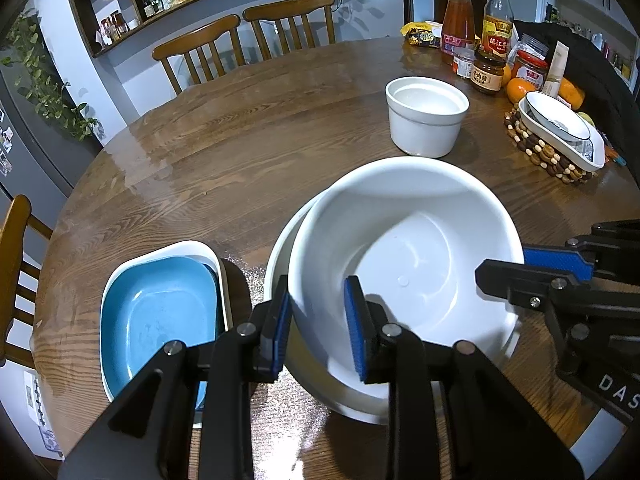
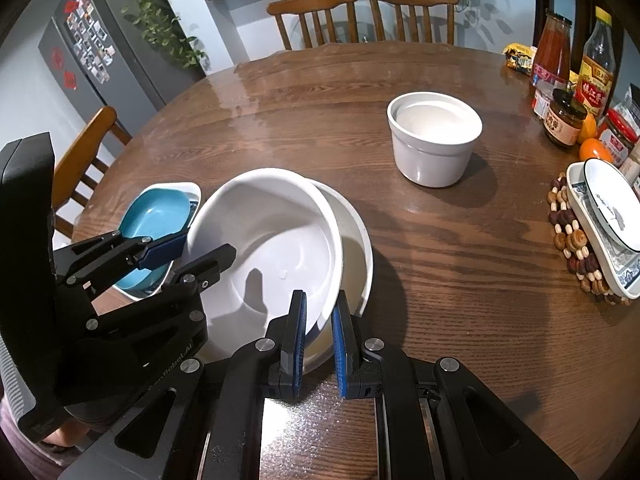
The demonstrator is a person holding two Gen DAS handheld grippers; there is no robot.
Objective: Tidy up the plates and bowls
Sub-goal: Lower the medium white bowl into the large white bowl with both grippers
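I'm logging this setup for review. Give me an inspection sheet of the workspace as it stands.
Surface: round wooden table, glossy.
Job's things: large white bowl tilted inside a second white bowl; blue dish nested in a white dish; white ramekin; patterned bowl on a tray over a beaded trivet.
Clutter: sauce bottles, jars, oranges, snack packet.
Grippers: left tongs straddle the large bowl's rim; right tongs pinch its rim.
Cables: nothing seen.
Surroundings: wooden chairs, fridge, shelves, plants.

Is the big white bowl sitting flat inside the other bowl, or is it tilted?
Tilted: the big white bowl leans off-centre in the lower bowl.
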